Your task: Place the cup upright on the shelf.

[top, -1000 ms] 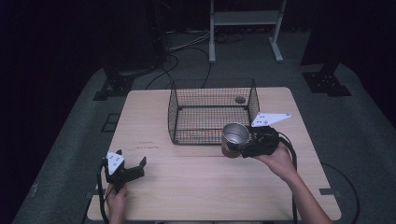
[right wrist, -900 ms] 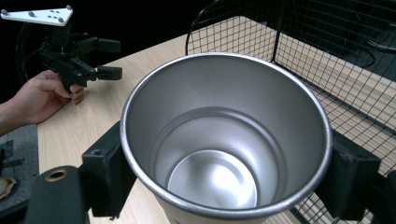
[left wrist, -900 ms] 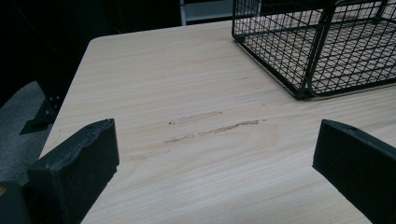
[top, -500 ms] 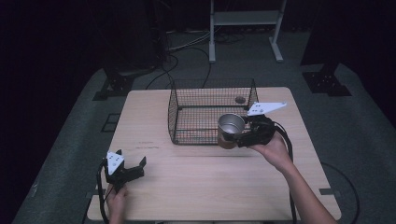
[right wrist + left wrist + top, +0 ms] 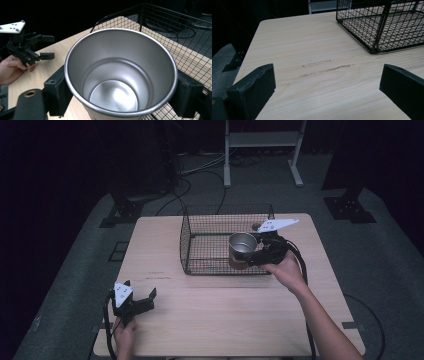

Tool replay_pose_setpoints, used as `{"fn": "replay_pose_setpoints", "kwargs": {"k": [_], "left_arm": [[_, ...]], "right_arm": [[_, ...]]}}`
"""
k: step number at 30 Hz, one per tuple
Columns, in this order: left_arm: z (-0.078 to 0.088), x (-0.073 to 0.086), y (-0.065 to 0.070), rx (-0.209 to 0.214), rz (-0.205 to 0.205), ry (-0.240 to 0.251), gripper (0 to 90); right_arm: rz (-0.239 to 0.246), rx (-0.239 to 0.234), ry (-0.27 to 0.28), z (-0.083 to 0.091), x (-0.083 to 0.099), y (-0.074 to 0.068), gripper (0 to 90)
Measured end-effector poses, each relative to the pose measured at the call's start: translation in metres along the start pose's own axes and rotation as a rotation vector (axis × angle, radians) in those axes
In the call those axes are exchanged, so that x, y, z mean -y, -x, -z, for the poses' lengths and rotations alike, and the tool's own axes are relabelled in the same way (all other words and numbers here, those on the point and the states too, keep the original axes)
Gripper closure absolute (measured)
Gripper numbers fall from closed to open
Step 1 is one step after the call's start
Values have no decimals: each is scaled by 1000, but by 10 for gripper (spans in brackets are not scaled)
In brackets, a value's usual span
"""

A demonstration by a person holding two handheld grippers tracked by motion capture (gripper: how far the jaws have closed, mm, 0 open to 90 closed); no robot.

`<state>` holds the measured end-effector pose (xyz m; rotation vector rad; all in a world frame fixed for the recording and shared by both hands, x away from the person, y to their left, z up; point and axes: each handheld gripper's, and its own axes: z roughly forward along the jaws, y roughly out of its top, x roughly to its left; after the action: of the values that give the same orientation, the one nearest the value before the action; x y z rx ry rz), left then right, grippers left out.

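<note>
Steel, brushed and shiny, is the cup (image 5: 242,247) that the right gripper (image 5: 253,257) holds: a round metal cup, upright, with its open mouth up and nothing inside it, as the right gripper view shows down to its bright bottom (image 5: 113,96). The two black jaws of this gripper press on the cup's wall from opposite sides, just below the rim, so they are closed as far as the cup allows. In the high view the cup is at the front right part of the black wire basket (image 5: 200,251), seen over its front wall; I cannot tell if its base is already inside the basket or a little above the wire. The person's right hand (image 5: 285,270) grips the tool from the near side, and a grey three-cornered plate (image 5: 278,225) sits on top of it.

The wire basket stands on the far middle of the pale wooden table (image 5: 220,315), with its top open.

The left gripper (image 5: 141,304) rests at the near left corner of the table, well apart from the basket, in the person's left hand (image 5: 122,336). Its jaws stand wide apart with only bare wood between them; the left gripper view shows some dark scratch marks (image 5: 325,69) on the tabletop ahead of them and a corner of the basket (image 5: 375,27) farther off.
</note>
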<state>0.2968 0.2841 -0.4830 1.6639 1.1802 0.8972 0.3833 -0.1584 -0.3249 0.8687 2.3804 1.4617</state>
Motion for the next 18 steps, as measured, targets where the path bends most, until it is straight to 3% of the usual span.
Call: {"fn": "replay_pose_setpoints", "kwargs": {"k": [18], "left_arm": [[0, 0, 0, 0, 1, 2, 0]], "right_arm": [[-2, 36, -18, -16, -22, 11, 180]]}}
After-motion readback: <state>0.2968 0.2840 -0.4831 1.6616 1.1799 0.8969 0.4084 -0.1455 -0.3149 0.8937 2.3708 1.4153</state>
